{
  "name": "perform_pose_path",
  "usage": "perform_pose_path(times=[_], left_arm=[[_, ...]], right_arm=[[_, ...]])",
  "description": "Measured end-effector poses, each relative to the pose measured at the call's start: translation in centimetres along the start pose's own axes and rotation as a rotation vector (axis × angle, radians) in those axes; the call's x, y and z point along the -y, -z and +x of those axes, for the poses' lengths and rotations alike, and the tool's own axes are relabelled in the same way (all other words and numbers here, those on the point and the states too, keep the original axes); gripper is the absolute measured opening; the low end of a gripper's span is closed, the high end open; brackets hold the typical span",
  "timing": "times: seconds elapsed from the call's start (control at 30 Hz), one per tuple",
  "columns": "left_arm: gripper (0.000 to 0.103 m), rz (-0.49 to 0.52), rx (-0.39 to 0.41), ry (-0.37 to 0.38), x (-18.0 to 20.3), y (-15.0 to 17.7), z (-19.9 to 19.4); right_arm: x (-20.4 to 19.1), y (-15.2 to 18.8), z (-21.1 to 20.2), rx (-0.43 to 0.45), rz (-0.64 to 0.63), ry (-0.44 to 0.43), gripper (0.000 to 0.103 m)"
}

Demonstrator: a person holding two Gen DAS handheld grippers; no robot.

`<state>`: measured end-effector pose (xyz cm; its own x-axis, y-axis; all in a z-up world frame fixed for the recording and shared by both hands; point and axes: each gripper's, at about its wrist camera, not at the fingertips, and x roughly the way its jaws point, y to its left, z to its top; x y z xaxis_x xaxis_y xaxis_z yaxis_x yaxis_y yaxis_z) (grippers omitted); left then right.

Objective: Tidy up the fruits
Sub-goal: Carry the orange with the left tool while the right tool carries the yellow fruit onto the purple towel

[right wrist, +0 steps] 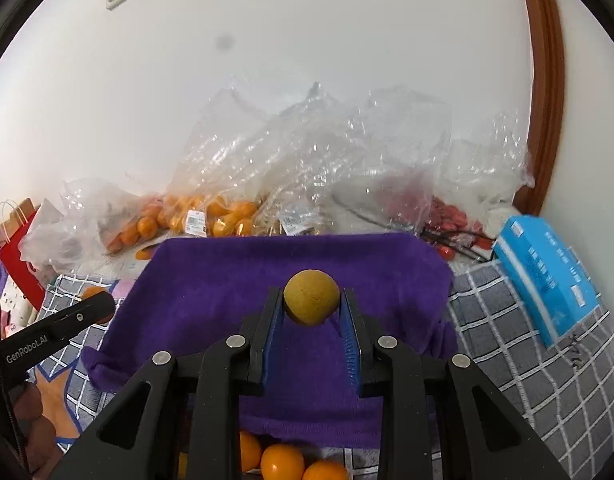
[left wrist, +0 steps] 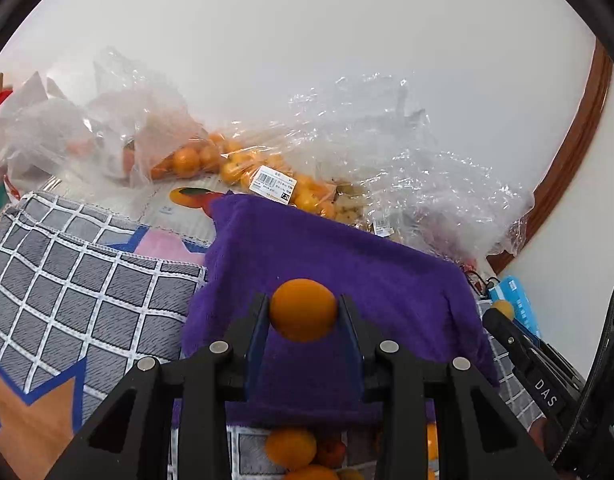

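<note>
above a purple cloth [left wrist: 347, 264] an orange [left wrist: 303, 309] is clamped by the left gripper [left wrist: 304, 312]; a longan [right wrist: 311, 297] is clamped by the right gripper [right wrist: 311, 304].

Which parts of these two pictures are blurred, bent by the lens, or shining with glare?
Left wrist view: the brown door frame bows strongly from fisheye distortion; the plastic bags glint.
Right wrist view: the blue box is smeared at its top edge; a dark smudge shows on the wall; the yellowish fruit in the fingers looks sharp.
</note>
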<state>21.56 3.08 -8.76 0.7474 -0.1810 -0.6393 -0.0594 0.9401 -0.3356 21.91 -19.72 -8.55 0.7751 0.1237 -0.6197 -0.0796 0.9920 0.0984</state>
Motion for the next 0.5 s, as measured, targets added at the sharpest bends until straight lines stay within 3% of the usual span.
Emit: perform_pose_path(times=[0.5], left_arm=[[0.033,0.058,0.007,-0.055,-0.1,1.8,2.7]], right_arm=[[3.2,1.9,3.6,-0.067,0.048,0.030,0.028]])
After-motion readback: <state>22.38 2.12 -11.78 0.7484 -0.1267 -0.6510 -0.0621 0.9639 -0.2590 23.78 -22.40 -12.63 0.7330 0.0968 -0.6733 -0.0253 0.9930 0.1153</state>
